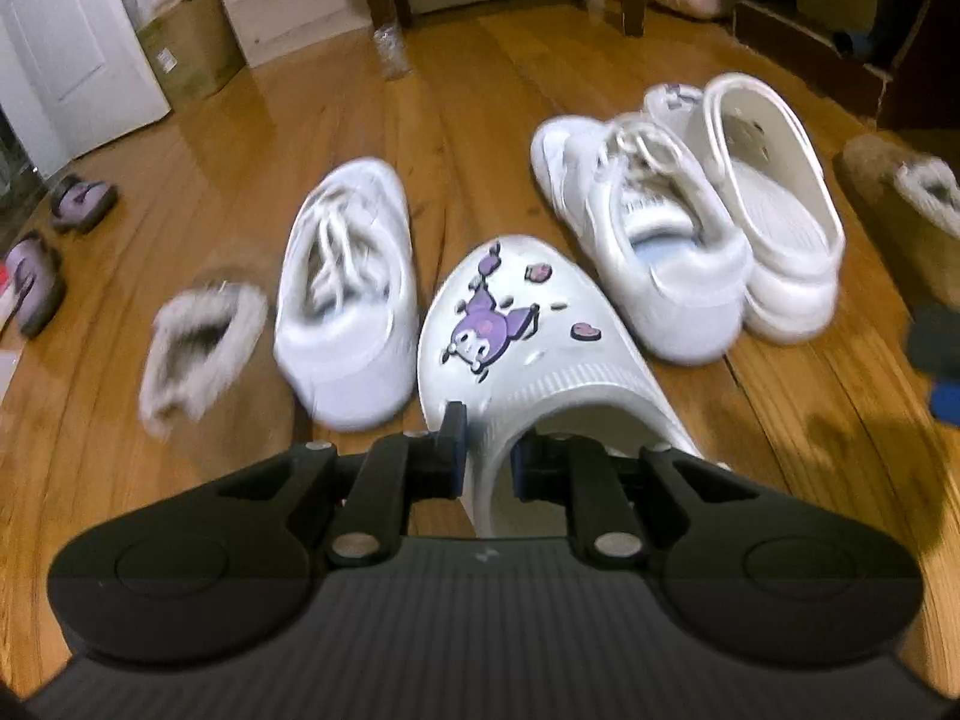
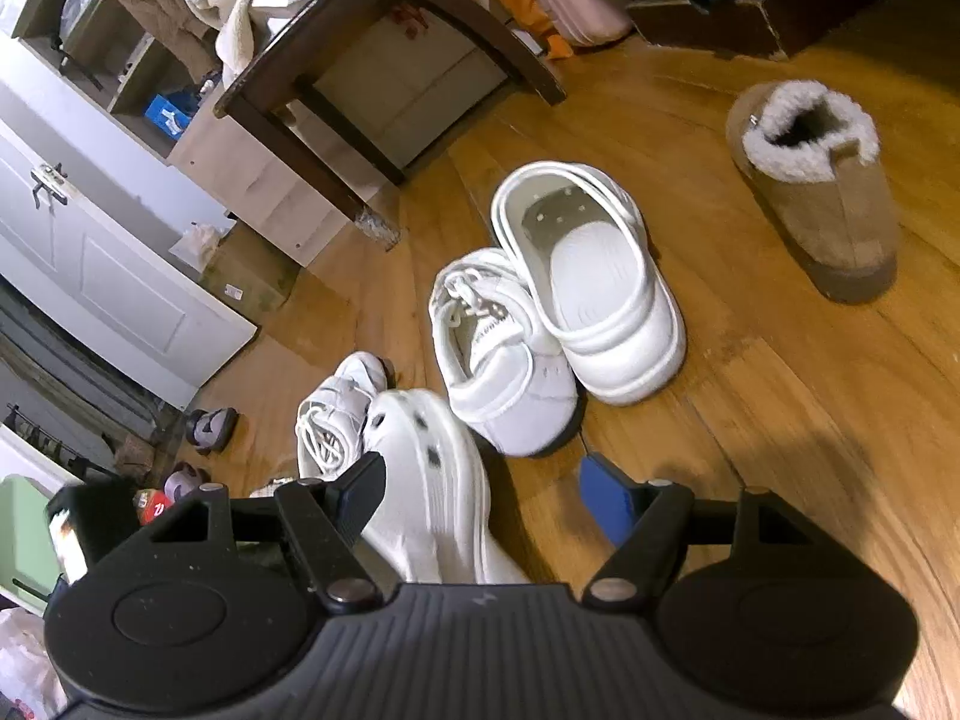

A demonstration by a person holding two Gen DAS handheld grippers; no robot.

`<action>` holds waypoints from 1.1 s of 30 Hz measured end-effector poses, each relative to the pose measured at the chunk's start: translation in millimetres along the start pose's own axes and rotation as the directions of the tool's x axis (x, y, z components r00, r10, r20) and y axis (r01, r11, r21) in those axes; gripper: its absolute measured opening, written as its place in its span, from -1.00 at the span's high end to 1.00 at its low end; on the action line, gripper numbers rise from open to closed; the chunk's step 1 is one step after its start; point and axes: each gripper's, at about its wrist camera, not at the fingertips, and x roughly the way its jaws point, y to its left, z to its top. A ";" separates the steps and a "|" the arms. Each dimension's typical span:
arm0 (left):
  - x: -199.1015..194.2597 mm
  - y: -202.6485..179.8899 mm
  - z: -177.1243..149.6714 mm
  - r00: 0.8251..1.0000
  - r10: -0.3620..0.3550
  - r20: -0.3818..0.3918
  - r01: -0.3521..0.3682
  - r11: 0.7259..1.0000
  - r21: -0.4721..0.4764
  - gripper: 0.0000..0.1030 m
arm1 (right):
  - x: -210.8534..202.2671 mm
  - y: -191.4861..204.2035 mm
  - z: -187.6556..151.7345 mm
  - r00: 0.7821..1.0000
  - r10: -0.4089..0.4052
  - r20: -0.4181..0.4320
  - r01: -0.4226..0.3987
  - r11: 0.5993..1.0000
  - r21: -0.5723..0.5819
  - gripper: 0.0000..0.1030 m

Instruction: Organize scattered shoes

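We are gripping the charm clog (image 1: 516, 324) in our left gripper (image 1: 486, 456), mid-carry. Our right gripper (image 2: 480, 498) is hanging open and empty. Next, we judge, it needs setting beside its mate (image 2: 594, 294).

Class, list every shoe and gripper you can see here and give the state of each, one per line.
left gripper: shut on charm clog
charm clog: held by its side wall
right gripper: open, holding nothing
plain clog: upright beside a sneaker
tan boot: upright, standing apart
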 end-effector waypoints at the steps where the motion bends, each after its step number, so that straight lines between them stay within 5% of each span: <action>1: -5.7 -1.3 -6.2 1.000 -0.005 -0.007 0.005 1.000 -0.008 0.70 | 0.4 1.4 1.4 1.000 0.006 -0.013 -0.006 1.000 -0.001 -0.41; 10: -45.9 -14.1 -47.7 0.997 -0.072 -0.034 0.070 0.995 -0.067 0.64 | -33.0 12.4 -9.9 0.998 0.043 -0.051 -0.044 0.999 -0.012 -0.41; 13: -50.1 -10.7 -55.4 0.990 -0.130 -0.060 0.122 0.986 -0.118 0.45 | -40.2 13.5 -14.7 0.996 0.014 -0.085 -0.016 1.000 -0.017 -0.41; 15: -53.3 5.0 -60.3 0.957 -0.283 -0.069 0.259 0.936 -0.238 0.20 | -44.2 19.9 -16.4 0.992 -0.036 -0.120 0.028 0.998 -0.064 -0.41; 17: -58.2 30.7 -65.3 0.882 -0.467 -0.063 0.420 0.838 -0.349 -0.16 | -54.0 33.5 -21.0 0.986 -0.097 -0.136 0.072 0.981 -0.179 -0.42; 19: -59.8 47.1 -66.3 0.858 -0.502 -0.106 0.437 0.823 -0.363 -0.67 | -64.1 47.6 -26.6 0.980 -0.148 -0.133 0.103 0.949 -0.299 -0.54; 20: -58.7 53.2 -67.3 0.857 -0.501 -0.122 0.426 0.821 -0.380 -0.86 | -68.0 57.0 -30.2 0.975 -0.172 -0.139 0.109 0.923 -0.370 -0.54; 23: -52.1 85.2 -73.0 0.842 -0.507 -0.182 0.376 0.795 -0.477 -0.86 | -70.5 86.1 -41.8 0.962 -0.233 -0.141 0.111 0.809 -0.577 -0.54; 27: -47.3 96.7 -79.8 0.811 -0.560 -0.166 0.407 0.746 -0.527 -0.86 | -54.0 116.7 -61.6 0.941 -0.324 -0.094 0.108 0.554 -0.826 -0.41; 29: -45.8 95.5 -81.3 0.795 -0.585 -0.162 0.427 0.728 -0.536 -0.86 | -41.1 124.2 -68.9 0.925 -0.360 -0.125 0.058 0.457 -0.887 0.01; 31: -45.5 93.3 -81.5 0.783 -0.603 -0.153 0.444 0.714 -0.542 -0.86 | -28.6 127.1 -74.2 0.901 -0.385 -0.198 -0.025 0.410 -0.912 0.53; 33: -45.1 92.9 -82.4 0.767 -0.627 -0.138 0.462 0.688 -0.560 -0.86 | -19.1 128.5 -80.7 0.889 -0.402 -0.218 -0.064 0.361 -0.930 0.65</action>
